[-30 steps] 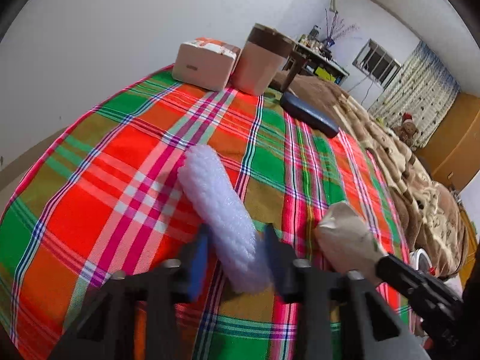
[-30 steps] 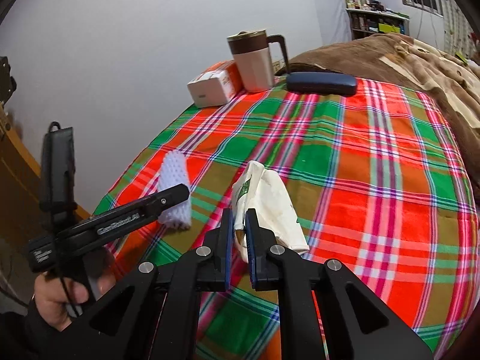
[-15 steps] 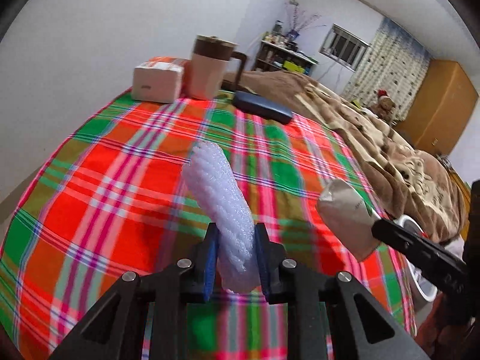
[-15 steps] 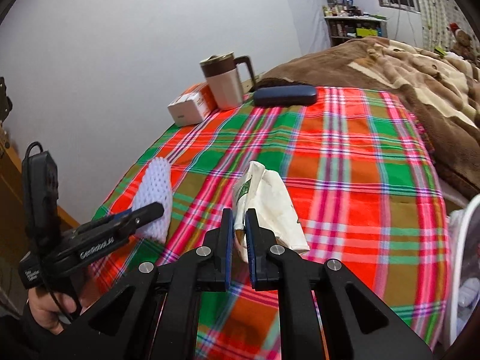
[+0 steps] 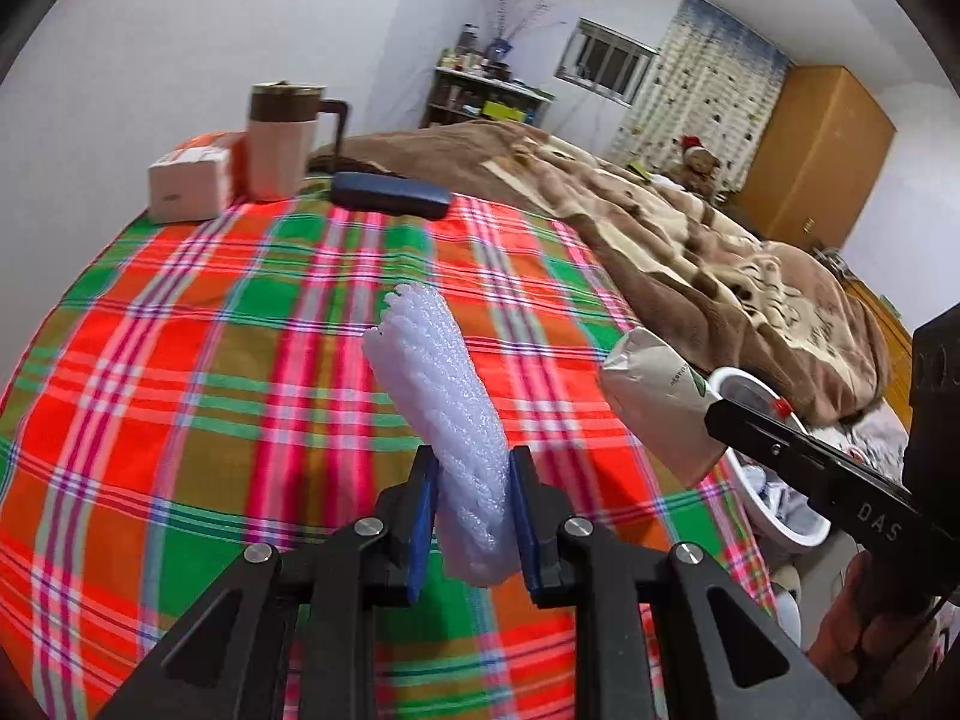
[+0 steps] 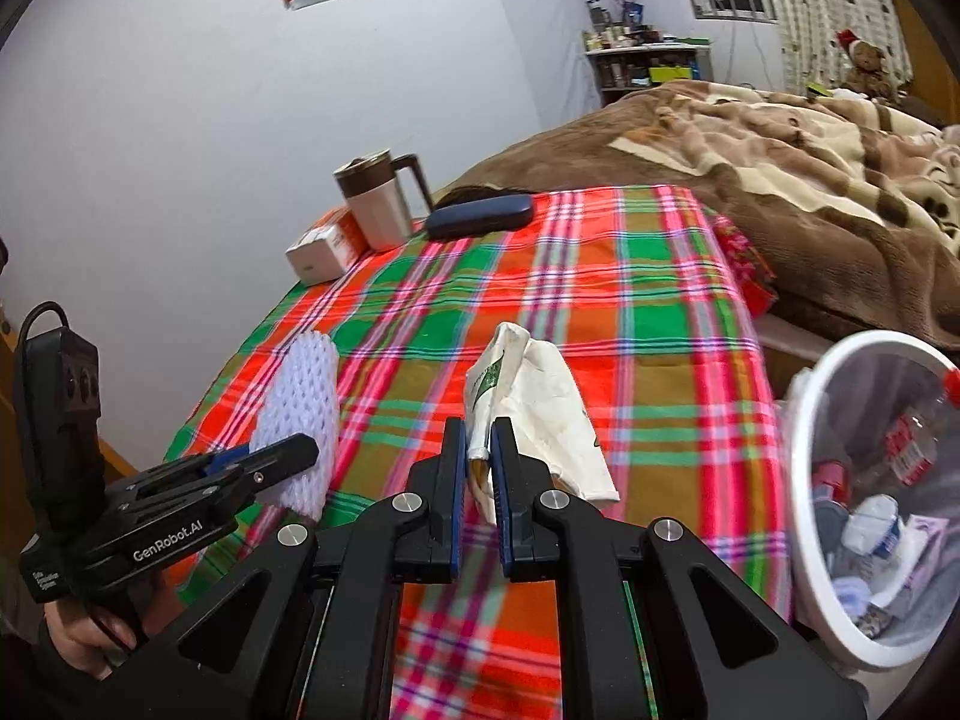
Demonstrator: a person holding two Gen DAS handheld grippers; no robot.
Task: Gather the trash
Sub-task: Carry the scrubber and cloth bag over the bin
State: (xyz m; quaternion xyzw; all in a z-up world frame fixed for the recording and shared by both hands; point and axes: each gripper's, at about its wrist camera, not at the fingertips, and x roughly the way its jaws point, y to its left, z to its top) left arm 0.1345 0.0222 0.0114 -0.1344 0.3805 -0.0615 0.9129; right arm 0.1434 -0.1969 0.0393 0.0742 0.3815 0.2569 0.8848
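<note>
We counted two trash items, both lifted above the plaid cloth (image 6: 600,276). One white foam net sleeve (image 5: 444,408) was pinched between the pads of the left gripper (image 5: 471,516), jutting toward 11 o'clock. One crumpled paper bag (image 6: 540,402) was clamped in the nearly closed right gripper (image 6: 478,474), pointing to 12 o'clock. One white trash bin (image 6: 804,468), holding bottles and wrappers, stood at 3 o'clock in the right wrist view. At the cloth's far end, about 11 o'clock, we listed one mug (image 6: 375,204), one small box (image 6: 321,252) and one dark blue case (image 6: 480,215).
</note>
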